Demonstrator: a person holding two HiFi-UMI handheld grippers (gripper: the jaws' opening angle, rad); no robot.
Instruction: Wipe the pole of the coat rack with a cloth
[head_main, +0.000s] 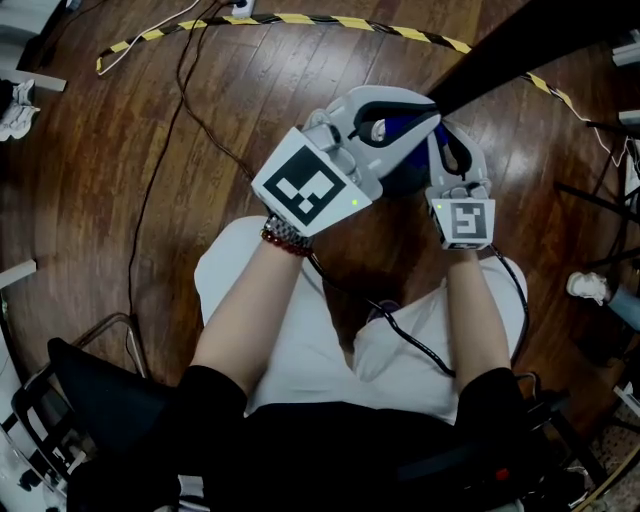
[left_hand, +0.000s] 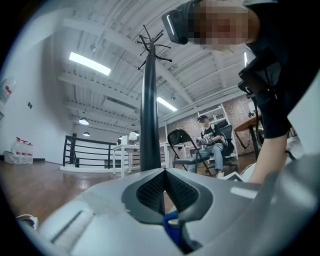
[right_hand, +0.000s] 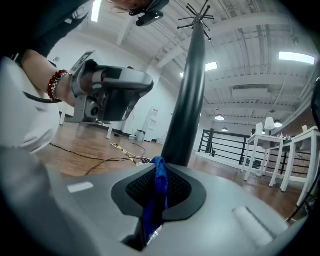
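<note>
The coat rack's black pole (head_main: 520, 40) crosses the upper right of the head view, and both grippers meet against it. It stands upright just beyond the jaws in the left gripper view (left_hand: 149, 115) and the right gripper view (right_hand: 187, 100), with hooks at its top. A blue cloth (head_main: 405, 128) lies bunched between the two grippers. My right gripper (right_hand: 159, 185) is shut on a strip of the cloth (right_hand: 157, 195). My left gripper (left_hand: 165, 182) is shut too, with a corner of the blue cloth (left_hand: 170, 220) caught at the base of its pads. In the head view the left gripper (head_main: 375, 110) sits beside the right gripper (head_main: 450, 150).
Yellow-black tape (head_main: 330, 20) and cables (head_main: 170, 130) lie on the wooden floor. A black frame (head_main: 90, 400) stands at lower left. A seated person (left_hand: 210, 142), a folding chair (left_hand: 180, 145), a railing (left_hand: 90, 152) and white tables are in the room behind.
</note>
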